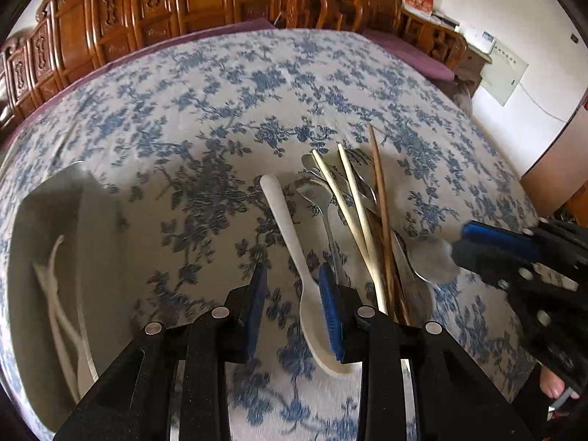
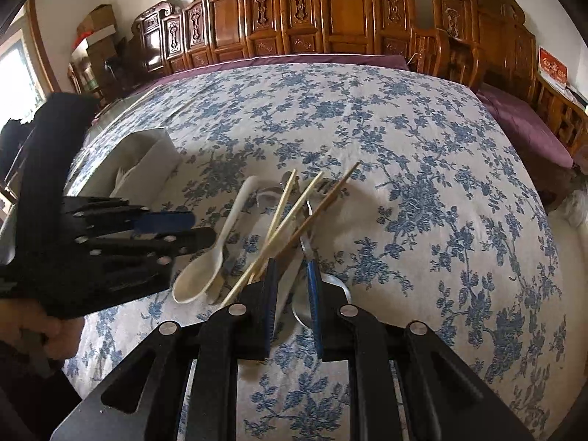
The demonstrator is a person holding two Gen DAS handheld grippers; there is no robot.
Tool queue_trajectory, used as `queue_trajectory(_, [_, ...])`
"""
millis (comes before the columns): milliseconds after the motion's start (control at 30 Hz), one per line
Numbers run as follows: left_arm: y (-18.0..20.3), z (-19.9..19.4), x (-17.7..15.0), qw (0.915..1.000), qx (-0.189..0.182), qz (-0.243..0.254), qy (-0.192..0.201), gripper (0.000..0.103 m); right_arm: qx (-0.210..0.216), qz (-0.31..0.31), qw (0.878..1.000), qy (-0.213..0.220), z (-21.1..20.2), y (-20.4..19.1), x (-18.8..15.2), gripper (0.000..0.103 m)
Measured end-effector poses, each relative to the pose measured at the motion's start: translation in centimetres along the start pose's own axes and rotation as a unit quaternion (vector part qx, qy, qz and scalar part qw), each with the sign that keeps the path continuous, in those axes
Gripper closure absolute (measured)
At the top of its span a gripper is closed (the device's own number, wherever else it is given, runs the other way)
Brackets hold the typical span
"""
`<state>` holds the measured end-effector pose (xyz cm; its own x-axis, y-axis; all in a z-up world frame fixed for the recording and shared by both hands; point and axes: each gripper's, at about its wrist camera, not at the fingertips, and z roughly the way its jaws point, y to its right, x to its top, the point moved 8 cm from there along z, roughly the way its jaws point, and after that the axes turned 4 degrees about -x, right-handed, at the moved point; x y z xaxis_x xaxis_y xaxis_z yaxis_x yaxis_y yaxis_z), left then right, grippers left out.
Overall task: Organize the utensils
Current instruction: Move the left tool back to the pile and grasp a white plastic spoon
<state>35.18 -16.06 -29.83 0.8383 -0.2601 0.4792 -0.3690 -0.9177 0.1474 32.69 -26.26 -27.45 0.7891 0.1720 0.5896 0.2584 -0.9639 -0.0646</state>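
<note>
The left gripper [image 1: 294,312] was held open over the blue-flowered tablecloth [image 1: 220,110], with the white plastic spoon [image 1: 294,253] lying between its fingers. The right gripper [image 2: 292,294] was also kept open, above a metal spoon [image 2: 305,305]. The chopsticks [image 2: 290,220] were piled just ahead of it. A white box [image 1: 40,257] was seen left of the left gripper.

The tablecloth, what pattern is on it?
The tablecloth is white with blue flowers and leaves all over. The right wrist view shows it best.
</note>
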Motion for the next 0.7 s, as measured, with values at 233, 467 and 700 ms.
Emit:
queue_trajectory(233, [-0.3,1.8,0.0,0.9997,0.011,-0.002,-0.024,0.076,-0.001,0.001,1.000,0.001,-0.2,0.8,-0.1,0.085])
queue_trajectory(467, [0.9,2.0,-0.2,0.9987,0.033,0.030,-0.026,0.075,-0.003,0.005,1.000,-0.001,-0.1,0.7,-0.2,0.085])
queue_trajectory(700, [0.2,1.7,-0.4,0.9984,0.032,0.038,-0.029,0.097,-0.004,0.003,1.000,-0.013,0.1,0.4,-0.9,0.085])
